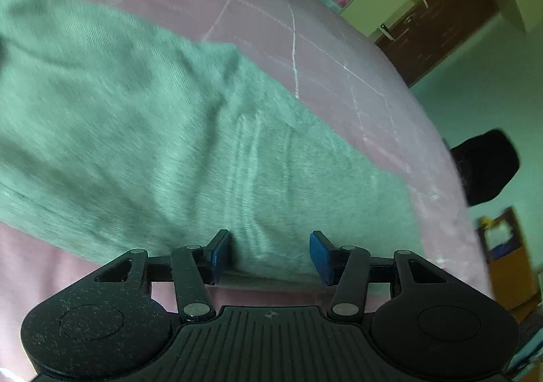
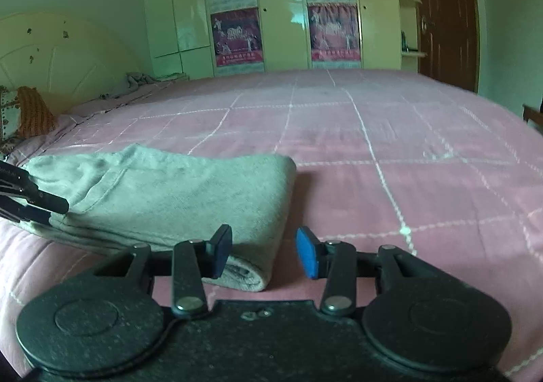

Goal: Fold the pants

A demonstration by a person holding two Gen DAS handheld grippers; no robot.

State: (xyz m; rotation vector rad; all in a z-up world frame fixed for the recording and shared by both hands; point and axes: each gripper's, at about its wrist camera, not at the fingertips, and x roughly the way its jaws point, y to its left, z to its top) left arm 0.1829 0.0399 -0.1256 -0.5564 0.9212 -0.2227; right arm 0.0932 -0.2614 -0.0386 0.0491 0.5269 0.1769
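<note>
Your left tool stands partly spread over the near hem of the pants, with cloth lying between the blue pads but neither pad pressing on it, so nothing is pinched. Your right tool is also partly spread and empty; the folded corner of the pants sits just inside its left pad, and the right pad has only the bed behind it.

The pants are a grey knit, already folded into a thick bundle lying near the front edge of the bed, toward its left side. Expect them to be light, soft and floppy: layers will likely slide over one another and sag when lifted. I would take every layer at once, at the two near corners of the bundle, not just the top ply.

The left wrist view is blurred and shows only cloth wrinkles and the bed's right edge. The right wrist view shows the bundle's whole shape, its rounded fold, and the left tool at the bundle's left end.
</note>
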